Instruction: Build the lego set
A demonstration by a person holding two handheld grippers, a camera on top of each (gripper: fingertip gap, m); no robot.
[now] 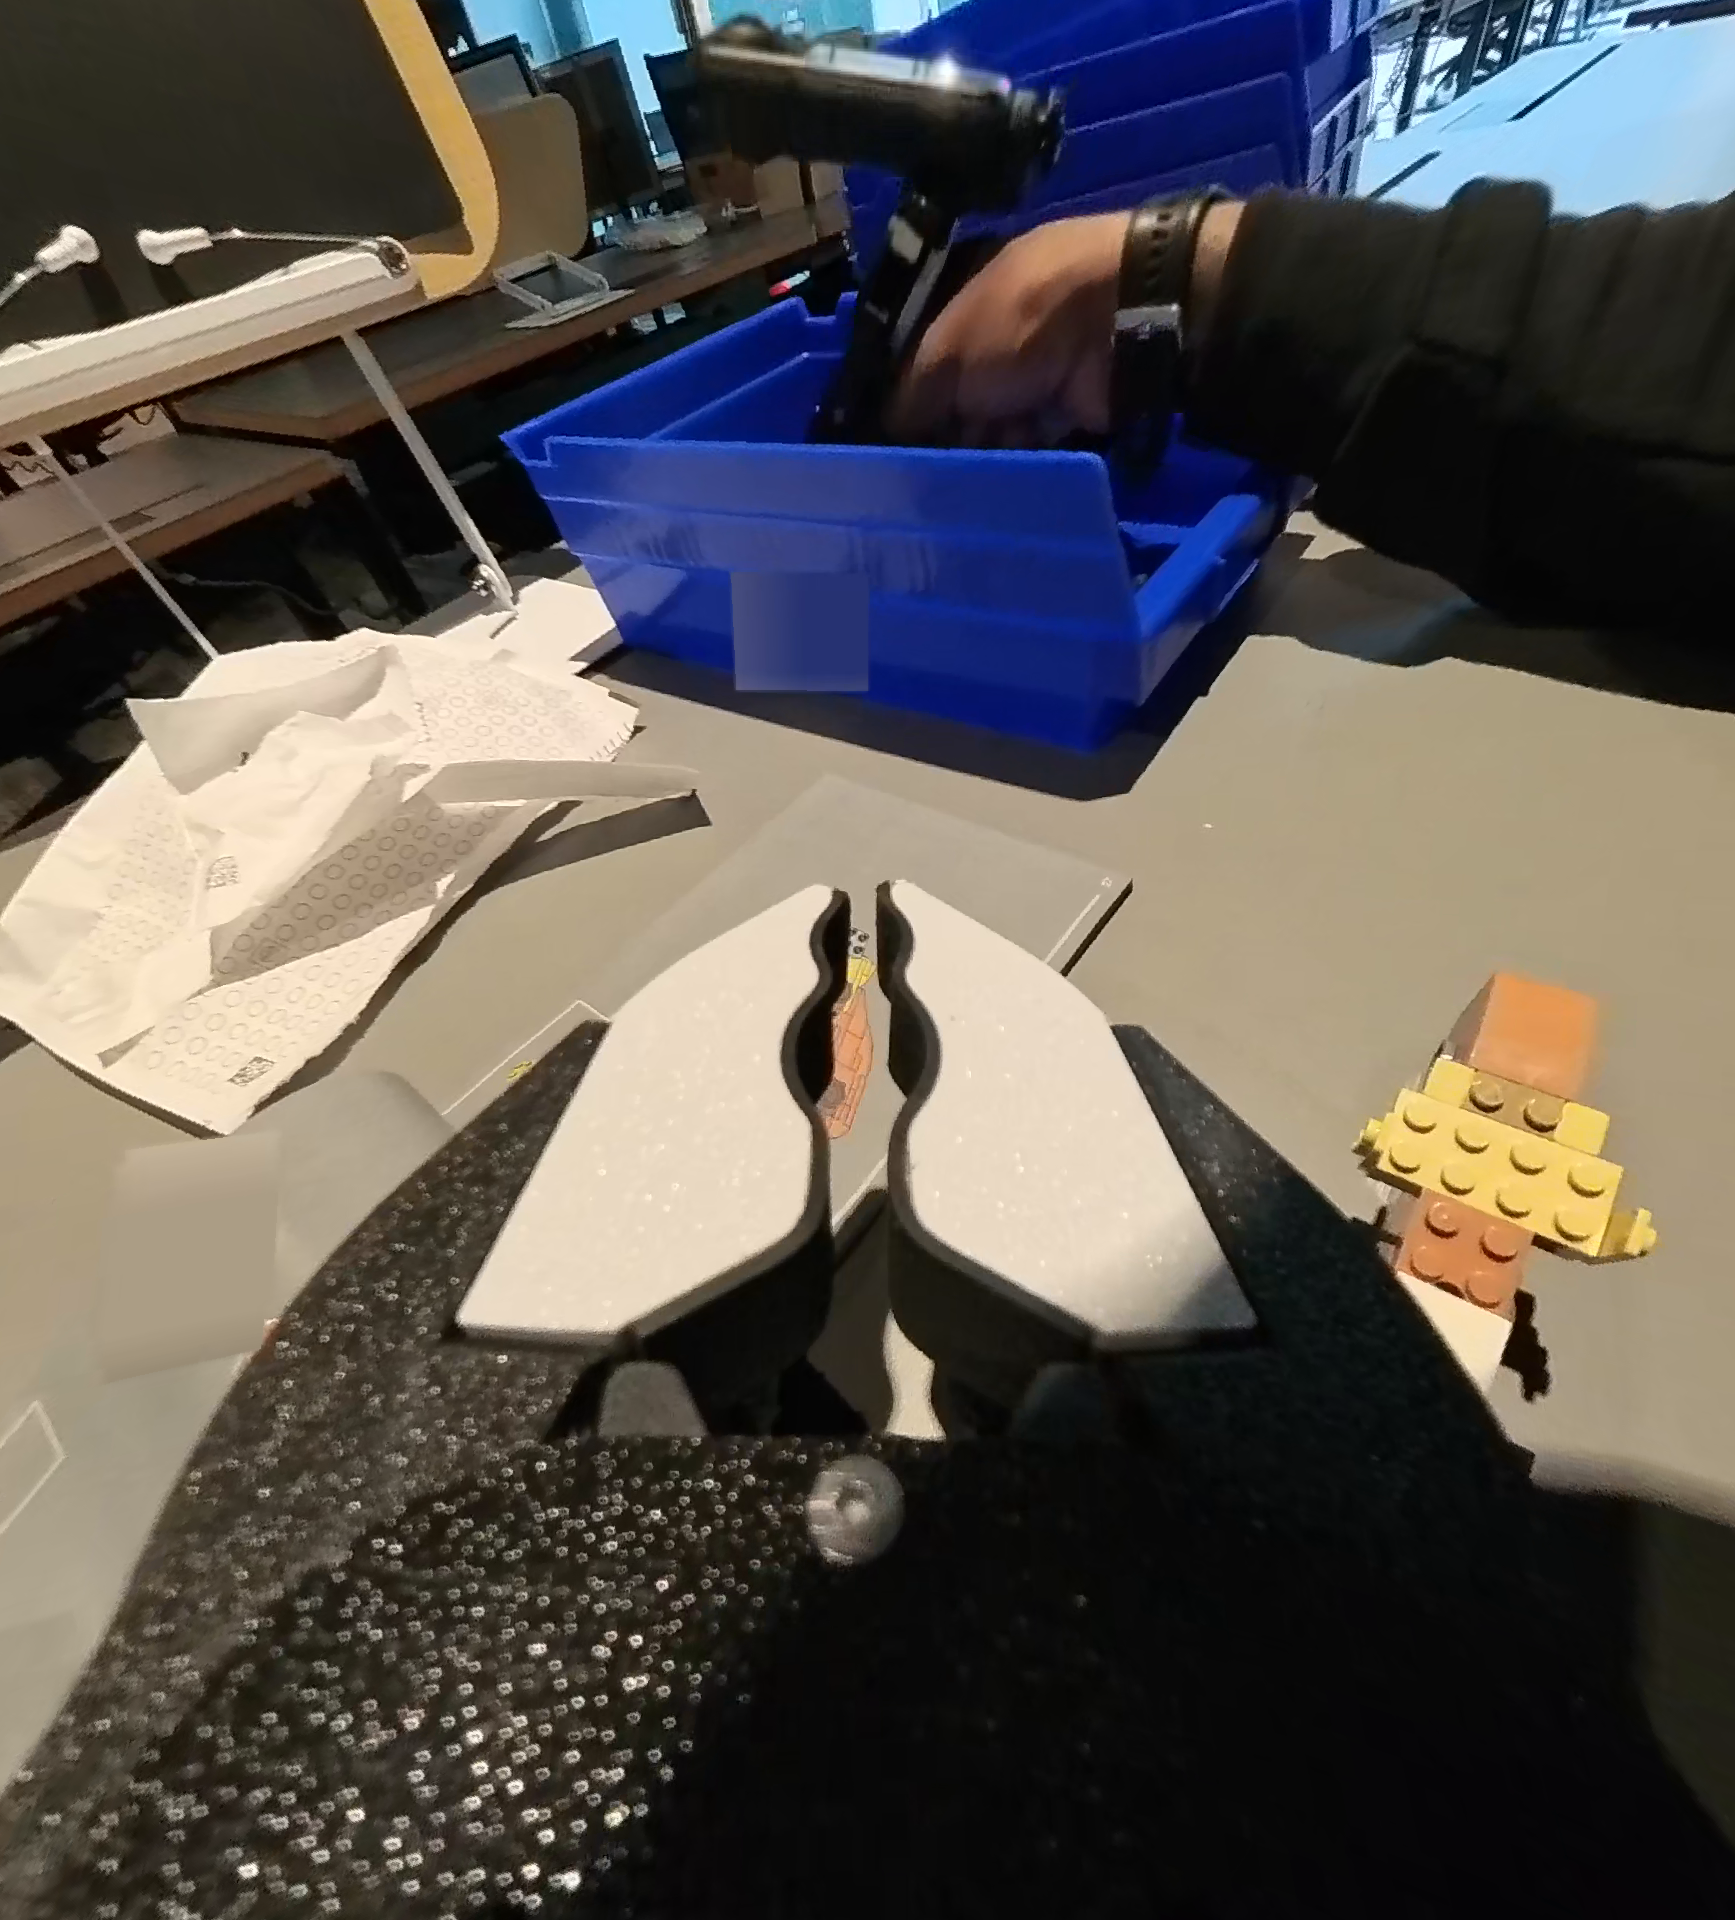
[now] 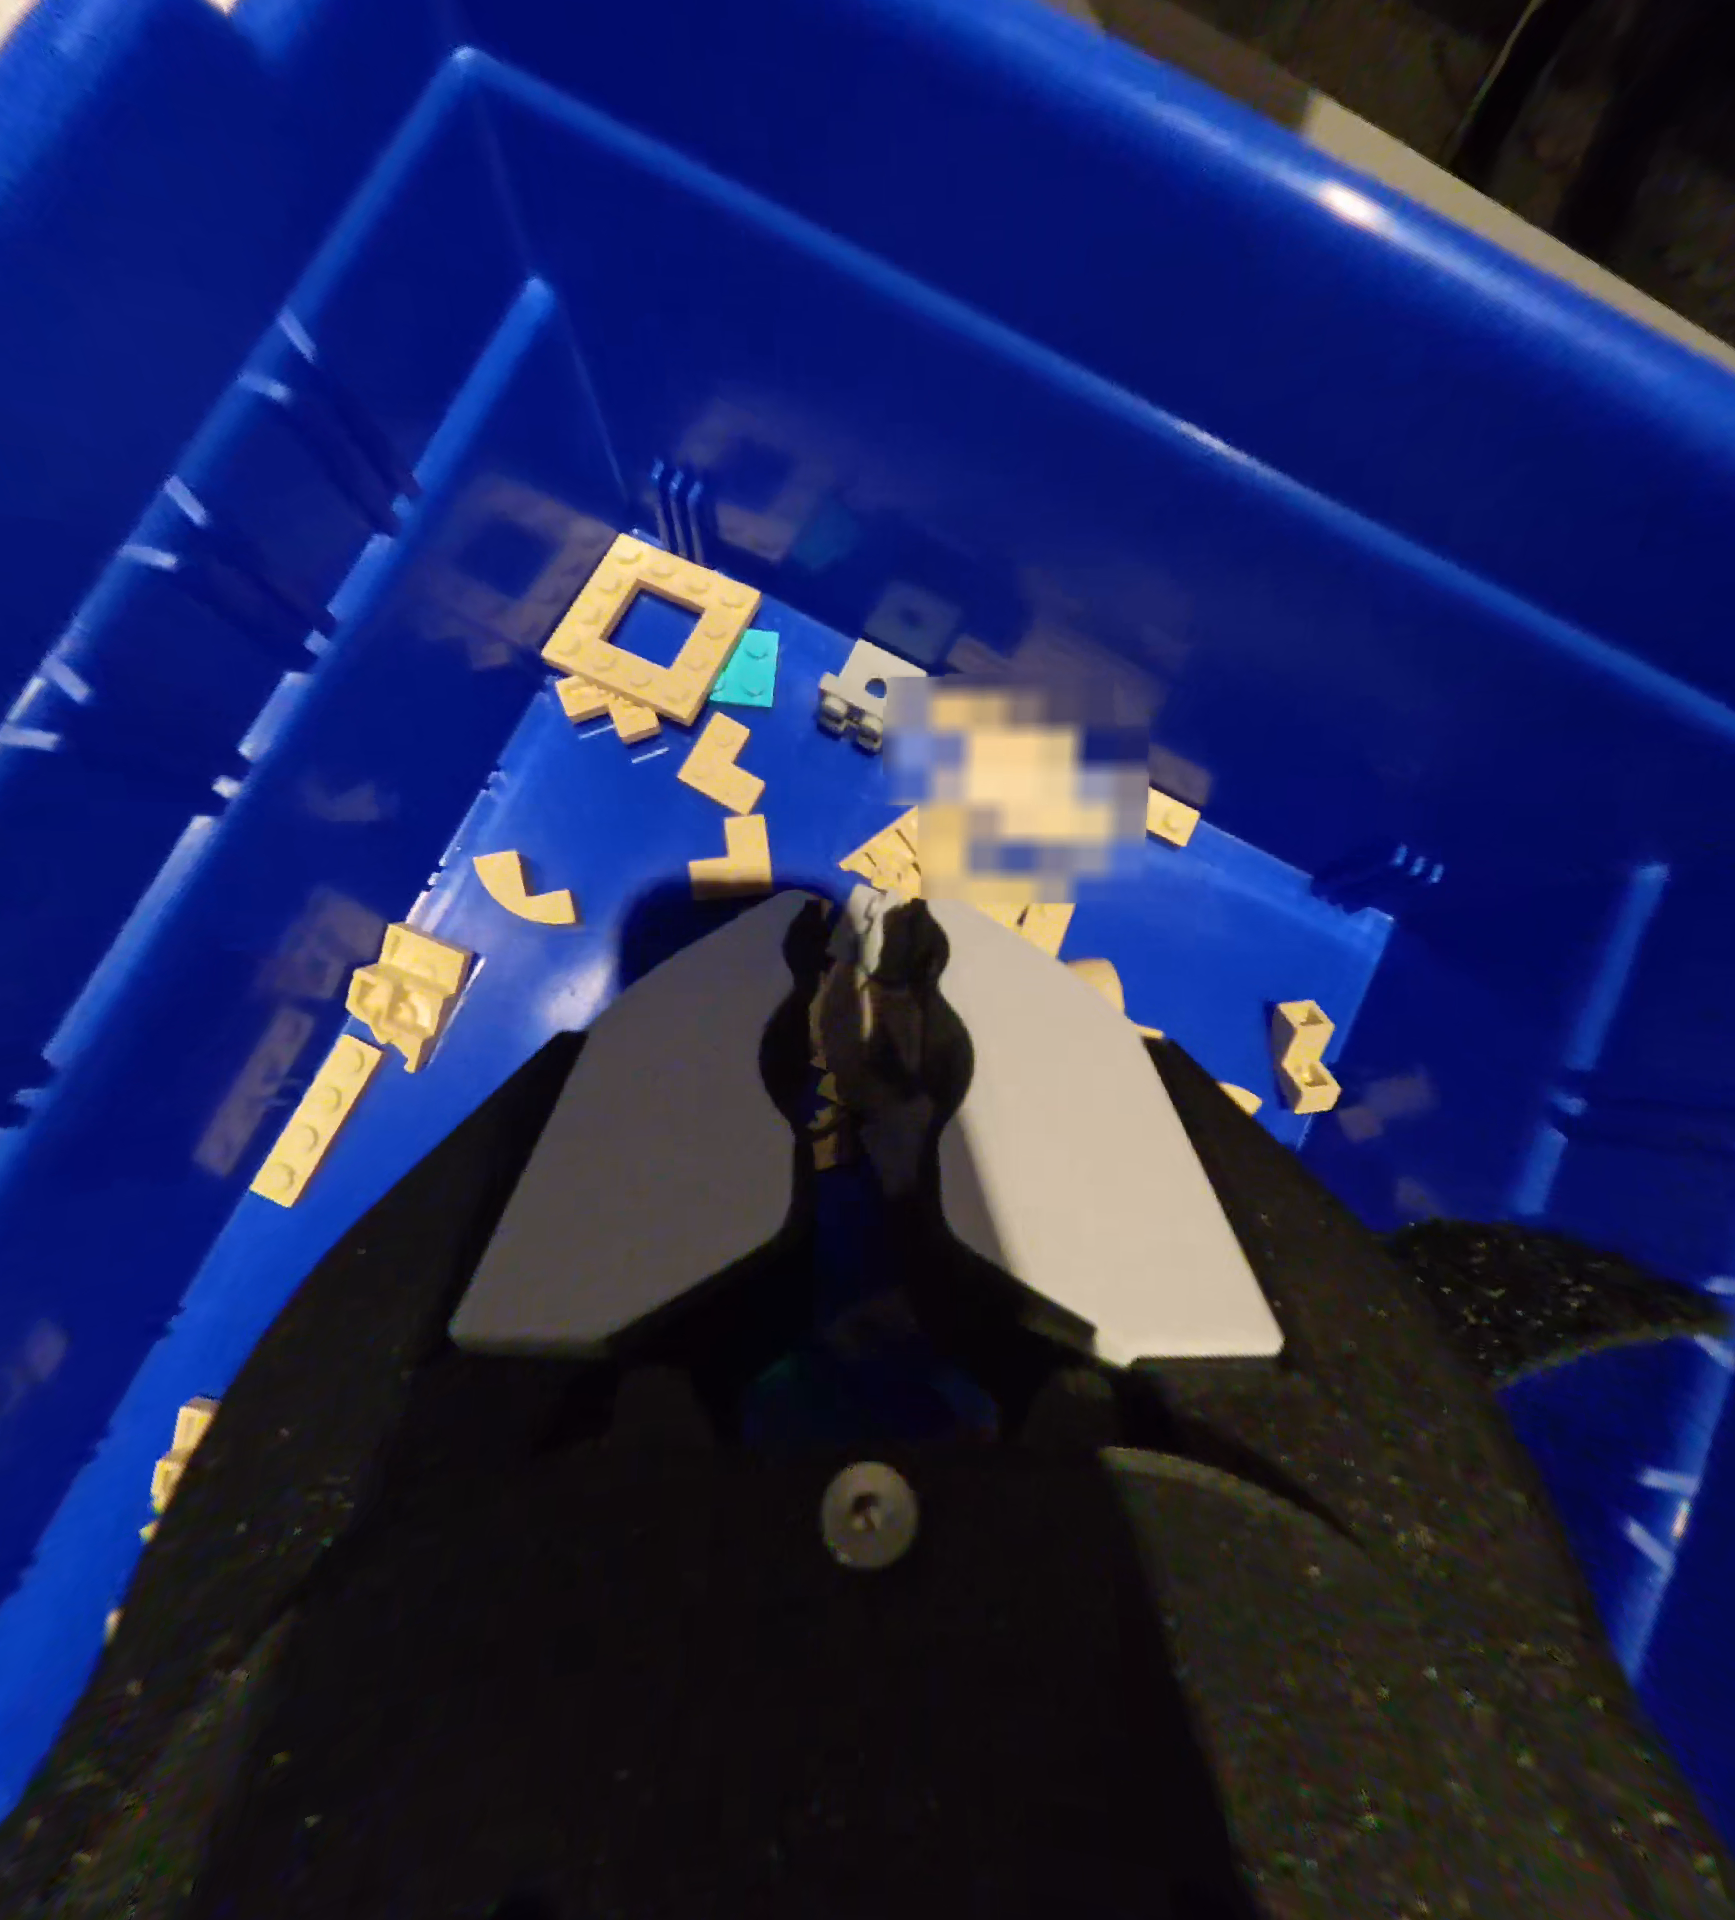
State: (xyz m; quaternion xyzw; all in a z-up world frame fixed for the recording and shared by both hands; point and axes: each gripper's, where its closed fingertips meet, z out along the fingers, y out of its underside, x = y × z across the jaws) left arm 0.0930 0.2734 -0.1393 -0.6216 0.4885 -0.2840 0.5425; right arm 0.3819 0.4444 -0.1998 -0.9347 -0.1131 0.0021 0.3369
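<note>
My right gripper (image 2: 868, 925), down in the blue bin (image 2: 946, 343), pinches a small grey piece (image 2: 865, 928) at its tips; the half-built model (image 1: 1497, 1153) waits nearer my left gripper (image 1: 863, 899), which is clenched on nothing.

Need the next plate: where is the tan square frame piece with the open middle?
In the right wrist view, the tan square frame piece lies on the floor of the blue bin, at its far left corner, with a small teal plate touching its right side.
</note>
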